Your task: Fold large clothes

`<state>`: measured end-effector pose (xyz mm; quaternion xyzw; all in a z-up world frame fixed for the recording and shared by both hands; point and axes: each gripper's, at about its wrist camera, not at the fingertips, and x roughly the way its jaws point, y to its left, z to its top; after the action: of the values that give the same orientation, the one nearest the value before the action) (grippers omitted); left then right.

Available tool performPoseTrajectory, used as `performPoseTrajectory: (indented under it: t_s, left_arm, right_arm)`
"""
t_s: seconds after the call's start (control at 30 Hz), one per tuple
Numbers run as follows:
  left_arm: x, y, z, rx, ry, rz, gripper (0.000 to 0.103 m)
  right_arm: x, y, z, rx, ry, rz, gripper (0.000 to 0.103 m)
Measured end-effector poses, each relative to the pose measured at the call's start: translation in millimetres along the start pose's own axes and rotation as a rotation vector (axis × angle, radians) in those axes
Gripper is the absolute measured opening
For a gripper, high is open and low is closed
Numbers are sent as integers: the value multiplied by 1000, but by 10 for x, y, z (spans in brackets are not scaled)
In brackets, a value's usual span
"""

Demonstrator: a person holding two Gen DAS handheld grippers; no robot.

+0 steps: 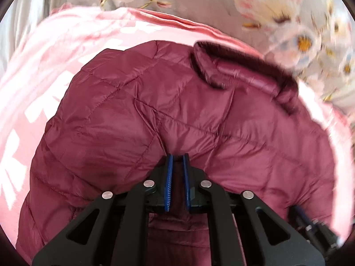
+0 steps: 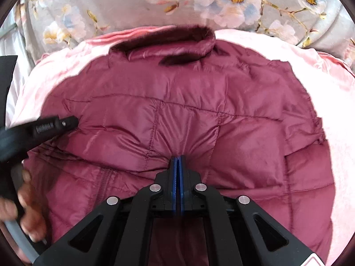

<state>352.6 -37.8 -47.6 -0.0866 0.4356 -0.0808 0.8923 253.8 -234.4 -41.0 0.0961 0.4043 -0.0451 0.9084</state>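
A maroon quilted puffer jacket (image 1: 177, 110) lies spread over a pink garment, its dark fur-trimmed collar (image 1: 239, 66) at the far side. My left gripper (image 1: 177, 157) is shut on a fold of the jacket's fabric, which runs between its blue pads. In the right wrist view the same jacket (image 2: 188, 102) fills the frame, collar (image 2: 164, 42) at the top and a zipper (image 2: 104, 184) at lower left. My right gripper (image 2: 178, 158) is shut on a pinch of the jacket, pads nearly touching. The left gripper's body (image 2: 44, 128) and the hand holding it show at the left edge.
A pink garment with white lettering (image 1: 55, 71) lies under the jacket and shows around it (image 2: 332, 133). A grey floral bedsheet (image 2: 99, 2) covers the surface beyond. The right gripper's tip (image 1: 315, 223) shows at lower right in the left wrist view.
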Motion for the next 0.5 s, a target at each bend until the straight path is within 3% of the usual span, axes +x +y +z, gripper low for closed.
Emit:
performPoseTrajectory:
  t_s: [0.1,0.13,0.17,0.27,0.43,0.5]
  left_arm:
    - [-120,77,285,-78,-37,-69,24]
    - [-127,96,401,-122,-44,-106,43]
    - [-119,118,473,-162,-46,-142,53]
    - [30,145,648,-278,-26,-243,56]
    - [459,170,748,-415,47,-316,56]
    - [564,177,774,-443,60,-325,54]
  right_arm:
    - [-148,-104,237,53,-75,54,13]
    - [-158,-145,320,79,-92,77,18]
    - [-149,-212,426,121,-111,109,32]
    - [-3,-400,666,253,-150,208,46]
    - [426,-546,908,427,-140,307,48]
    - [566,-550,980,453,-131,304,48]
